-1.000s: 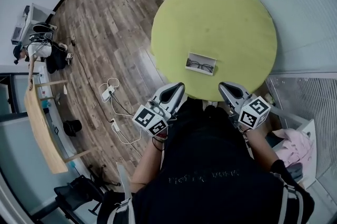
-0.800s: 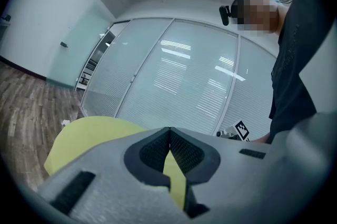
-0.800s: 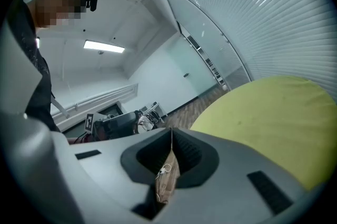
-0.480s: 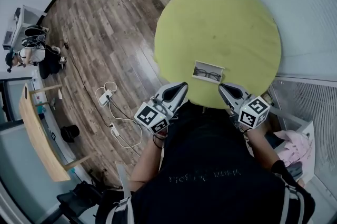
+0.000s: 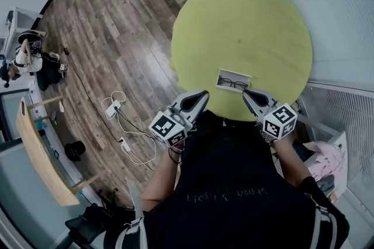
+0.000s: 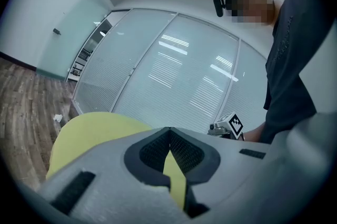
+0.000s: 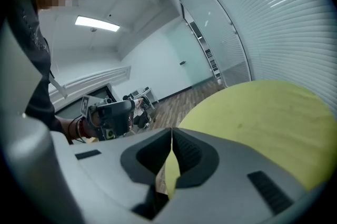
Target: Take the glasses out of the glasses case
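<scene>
Left gripper (image 5: pixel 201 94) and right gripper (image 5: pixel 246 93), jaws clenched empty, near the glasses case (image 5: pixel 221 76)

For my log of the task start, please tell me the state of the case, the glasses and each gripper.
Glasses case: open, flat on the green table.
Glasses: lying inside the case, not yet taken out.
Left gripper: shut, holding nothing.
Right gripper: shut, holding nothing, tip near the case.

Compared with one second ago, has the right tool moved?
Yes. The right tool has gone forward over the yellow table's near edge, and its tip now lies beside the glasses case.
</scene>
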`<state>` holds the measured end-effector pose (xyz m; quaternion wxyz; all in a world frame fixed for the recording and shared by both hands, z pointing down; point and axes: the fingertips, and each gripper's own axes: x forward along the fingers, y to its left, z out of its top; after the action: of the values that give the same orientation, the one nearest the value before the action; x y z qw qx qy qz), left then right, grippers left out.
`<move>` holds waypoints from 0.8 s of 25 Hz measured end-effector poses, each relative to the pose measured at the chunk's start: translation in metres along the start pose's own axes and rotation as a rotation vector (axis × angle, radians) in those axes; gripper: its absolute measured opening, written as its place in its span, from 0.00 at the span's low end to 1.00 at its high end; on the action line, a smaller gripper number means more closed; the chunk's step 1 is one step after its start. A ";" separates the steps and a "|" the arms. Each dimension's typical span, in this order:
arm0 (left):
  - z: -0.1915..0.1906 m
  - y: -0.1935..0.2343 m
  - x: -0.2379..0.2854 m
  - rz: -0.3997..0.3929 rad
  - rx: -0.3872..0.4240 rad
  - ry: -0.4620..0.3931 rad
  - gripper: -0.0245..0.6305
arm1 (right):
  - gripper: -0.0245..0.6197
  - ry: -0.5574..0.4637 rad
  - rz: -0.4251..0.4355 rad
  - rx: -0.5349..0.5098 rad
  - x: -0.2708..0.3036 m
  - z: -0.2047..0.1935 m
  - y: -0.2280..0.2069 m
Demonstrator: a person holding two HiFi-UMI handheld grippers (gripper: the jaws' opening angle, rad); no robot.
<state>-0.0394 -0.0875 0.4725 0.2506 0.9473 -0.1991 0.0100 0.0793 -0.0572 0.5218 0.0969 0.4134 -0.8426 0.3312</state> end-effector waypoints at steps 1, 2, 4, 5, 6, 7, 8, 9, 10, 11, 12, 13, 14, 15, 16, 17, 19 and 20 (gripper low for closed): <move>0.000 0.000 0.000 0.003 -0.001 0.003 0.05 | 0.08 0.014 -0.003 -0.020 0.001 -0.002 -0.001; -0.001 0.000 0.001 0.005 -0.003 0.005 0.06 | 0.08 0.029 -0.003 -0.043 0.003 -0.004 -0.002; -0.003 -0.001 0.002 0.009 -0.005 0.006 0.06 | 0.08 0.063 0.004 -0.097 0.005 -0.008 -0.004; -0.005 0.000 0.004 0.012 -0.004 0.004 0.05 | 0.08 0.080 0.007 -0.121 0.007 -0.011 -0.005; -0.007 0.000 0.005 0.016 -0.004 0.001 0.06 | 0.08 0.095 0.011 -0.139 0.008 -0.013 -0.007; -0.010 0.000 0.005 0.022 -0.005 -0.002 0.05 | 0.08 0.108 0.016 -0.149 0.010 -0.017 -0.008; -0.013 -0.001 0.006 0.029 -0.008 -0.003 0.05 | 0.08 0.120 0.023 -0.154 0.010 -0.021 -0.009; -0.015 -0.003 0.006 0.037 -0.013 -0.003 0.06 | 0.08 0.131 0.027 -0.158 0.010 -0.024 -0.011; -0.017 -0.004 0.007 0.045 -0.018 -0.004 0.06 | 0.09 0.141 0.030 -0.165 0.010 -0.027 -0.013; -0.018 -0.005 0.009 0.052 -0.021 -0.004 0.06 | 0.08 0.152 0.031 -0.175 0.011 -0.028 -0.015; -0.017 -0.005 0.010 0.058 -0.022 -0.004 0.05 | 0.08 0.164 0.031 -0.187 0.012 -0.028 -0.018; -0.017 -0.005 0.010 0.063 -0.023 -0.007 0.06 | 0.09 0.177 0.031 -0.199 0.014 -0.029 -0.021; -0.016 -0.006 0.010 0.069 -0.024 -0.013 0.06 | 0.09 0.192 0.031 -0.211 0.016 -0.031 -0.025; -0.015 -0.007 0.010 0.073 -0.024 -0.019 0.06 | 0.09 0.208 0.032 -0.223 0.019 -0.034 -0.028; -0.015 -0.008 0.010 0.078 -0.024 -0.023 0.05 | 0.09 0.225 0.034 -0.236 0.022 -0.037 -0.032; -0.015 -0.009 0.009 0.083 -0.023 -0.025 0.06 | 0.09 0.243 0.035 -0.251 0.025 -0.040 -0.036; -0.018 -0.009 0.007 0.094 -0.026 -0.025 0.05 | 0.09 0.281 0.039 -0.281 0.031 -0.047 -0.043; -0.019 -0.009 0.005 0.100 -0.030 -0.025 0.06 | 0.09 0.300 0.040 -0.296 0.034 -0.050 -0.046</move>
<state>-0.0294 -0.0731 0.4855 0.2613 0.9324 -0.2495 0.0078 0.0869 -0.0668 0.5968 0.2743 0.3239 -0.8663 0.2634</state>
